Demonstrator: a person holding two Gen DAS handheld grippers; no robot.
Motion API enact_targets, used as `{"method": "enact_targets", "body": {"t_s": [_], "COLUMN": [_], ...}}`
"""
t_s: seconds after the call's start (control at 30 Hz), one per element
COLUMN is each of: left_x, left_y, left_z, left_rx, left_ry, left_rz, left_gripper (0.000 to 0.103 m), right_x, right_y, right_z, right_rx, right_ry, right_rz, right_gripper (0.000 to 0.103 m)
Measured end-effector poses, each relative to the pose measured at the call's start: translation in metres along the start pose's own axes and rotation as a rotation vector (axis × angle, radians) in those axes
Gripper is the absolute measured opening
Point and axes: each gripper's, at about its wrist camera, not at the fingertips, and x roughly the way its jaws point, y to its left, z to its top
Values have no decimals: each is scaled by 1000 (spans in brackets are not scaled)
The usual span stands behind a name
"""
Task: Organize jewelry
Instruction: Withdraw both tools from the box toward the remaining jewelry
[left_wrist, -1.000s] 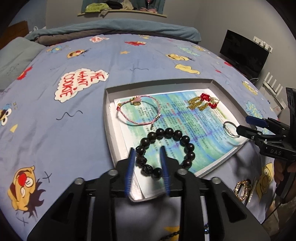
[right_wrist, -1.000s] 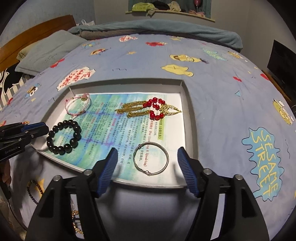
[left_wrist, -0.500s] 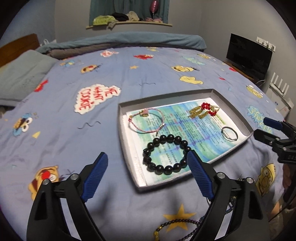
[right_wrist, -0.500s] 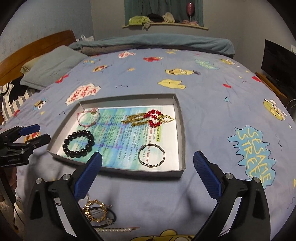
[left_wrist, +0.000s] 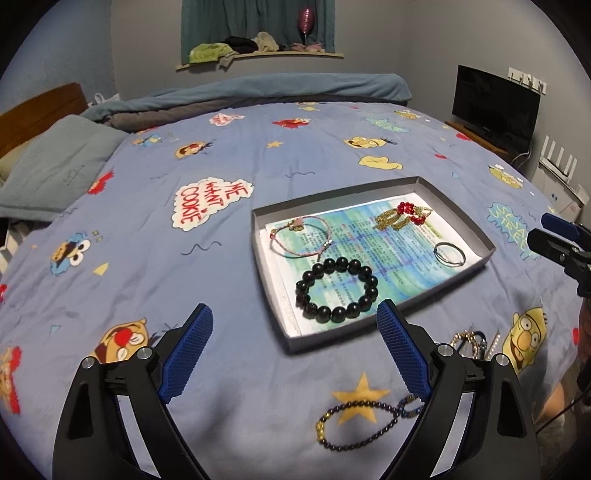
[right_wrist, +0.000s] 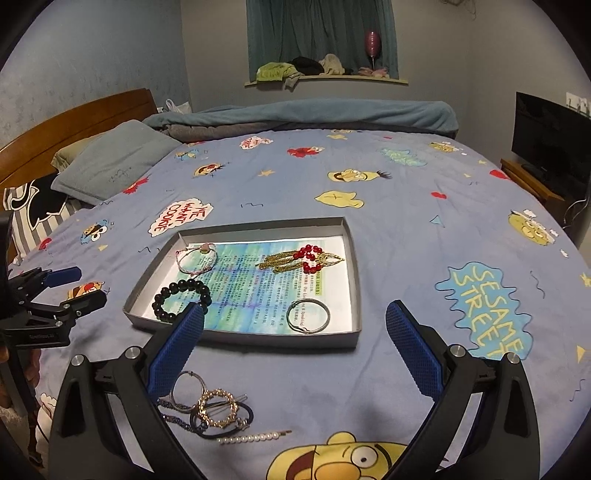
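Both the left gripper and right gripper have just opened wide, empty; tray ahead. Next: the tangled jewelry pile below the right jaws.

One tray; four jewelry pieces inside (loose pile outside uncountable); two tools.

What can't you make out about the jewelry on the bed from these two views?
- Loose pile, right wrist view: tangled, partly behind the right gripper finger; piece count unclear.
- Same pile, left wrist view: mostly hidden by the left gripper finger.
- Paper lining in the tray: text too small.
- Black bead bracelet: near side hidden.
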Motion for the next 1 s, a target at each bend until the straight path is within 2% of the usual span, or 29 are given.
{"method": "enact_targets", "body": {"t_s": [0.33,0.77,1.0], "left_x": [-9,8,13], "left_y": [6,1,-2], "left_z": [-30,-76,-97], "left_rx": [1,19,10], "left_ry": [25,111,130], "left_rz": [4,9,-5], "left_gripper": [91,91,91], "right_x": [-17,-2,7], "right_y": [-9,-9,1], "right_z": [-20,-66,-91], "right_rx": [2,-21,-46], "right_ry": [-13,73,125], "right_rz": [-36,-43,-8], "right_gripper": [97,97,97]}}
